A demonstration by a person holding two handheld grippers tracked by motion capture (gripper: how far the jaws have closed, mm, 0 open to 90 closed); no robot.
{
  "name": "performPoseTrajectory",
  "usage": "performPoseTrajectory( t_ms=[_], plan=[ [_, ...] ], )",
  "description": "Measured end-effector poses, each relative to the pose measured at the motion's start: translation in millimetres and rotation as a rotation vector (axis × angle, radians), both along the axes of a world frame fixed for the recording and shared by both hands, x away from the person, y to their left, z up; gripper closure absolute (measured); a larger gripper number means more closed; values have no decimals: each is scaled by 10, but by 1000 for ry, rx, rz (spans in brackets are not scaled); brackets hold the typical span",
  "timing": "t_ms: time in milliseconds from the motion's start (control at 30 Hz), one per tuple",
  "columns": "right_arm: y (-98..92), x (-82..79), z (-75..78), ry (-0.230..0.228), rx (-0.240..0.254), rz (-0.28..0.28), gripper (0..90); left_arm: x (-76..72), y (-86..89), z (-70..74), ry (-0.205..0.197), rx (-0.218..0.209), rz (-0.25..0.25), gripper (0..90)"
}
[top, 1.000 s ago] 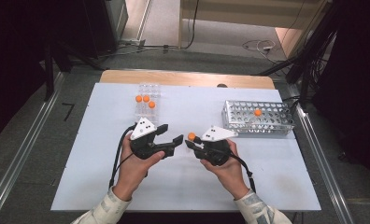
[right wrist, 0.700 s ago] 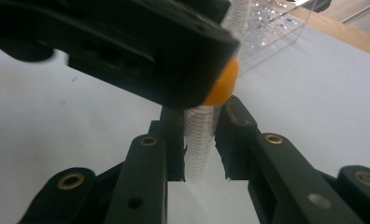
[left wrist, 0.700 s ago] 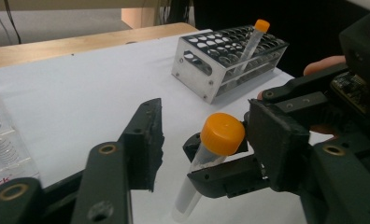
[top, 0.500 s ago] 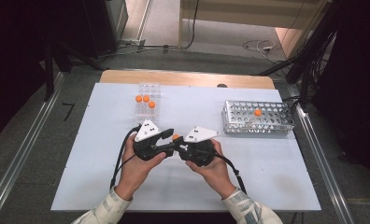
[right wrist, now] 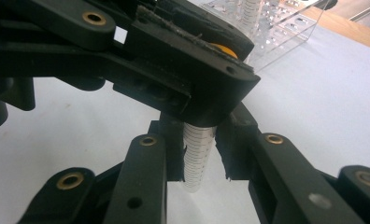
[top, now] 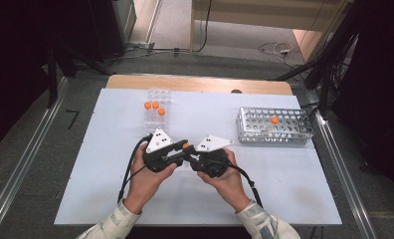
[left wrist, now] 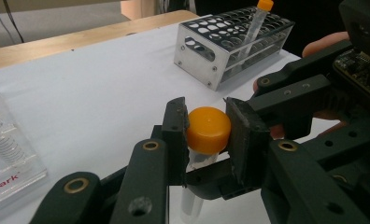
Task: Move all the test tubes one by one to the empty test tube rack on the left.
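Note:
At the table's middle both grippers meet on one clear graduated tube (right wrist: 196,156) with an orange cap (left wrist: 209,129). My left gripper (left wrist: 205,137) has just been closing its jaws, and its pads now press on the cap from both sides. My right gripper (right wrist: 198,158) is shut on the tube's body just below the left gripper's jaws. In the high view the cap (top: 186,146) shows as an orange dot between the left gripper (top: 183,148) and the right gripper (top: 191,155). The tube stands roughly upright above the table.
A metal rack (top: 295,134) at the right holds one orange-capped tube (top: 274,120). A clear rack (top: 156,94) farther back at the left holds three orange-capped tubes. The white table top (top: 85,174) ends in a wooden strip at the back.
The right gripper carried the tube leftward to the left gripper. The left jaws, open a second ago, have closed on the orange cap.

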State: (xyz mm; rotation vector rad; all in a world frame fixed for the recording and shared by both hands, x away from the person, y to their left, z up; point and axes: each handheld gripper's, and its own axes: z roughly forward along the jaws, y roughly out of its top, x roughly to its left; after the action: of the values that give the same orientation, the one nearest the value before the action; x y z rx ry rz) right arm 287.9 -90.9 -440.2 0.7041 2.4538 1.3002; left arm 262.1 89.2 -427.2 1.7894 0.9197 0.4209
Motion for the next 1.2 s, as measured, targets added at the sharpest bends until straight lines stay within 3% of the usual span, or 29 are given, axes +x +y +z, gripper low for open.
performPoseTrajectory(
  t_ms=[67,300,433,667,1200],
  plan=[
    [5,-4,-4,4,-2,2,665,8,-7,-1,0,-2,1,698],
    [-12,6,-19,26,-1,-11,372,45,50,30,-4,-17,22,699],
    [-61,41,-25,53,-6,-27,287,74,99,51,-4,-26,40,699],
    [-172,77,-28,74,8,-46,264,121,199,94,-7,-45,68,699],
    [-244,85,-10,61,17,-57,264,185,377,161,0,-83,111,699]
  ],
)
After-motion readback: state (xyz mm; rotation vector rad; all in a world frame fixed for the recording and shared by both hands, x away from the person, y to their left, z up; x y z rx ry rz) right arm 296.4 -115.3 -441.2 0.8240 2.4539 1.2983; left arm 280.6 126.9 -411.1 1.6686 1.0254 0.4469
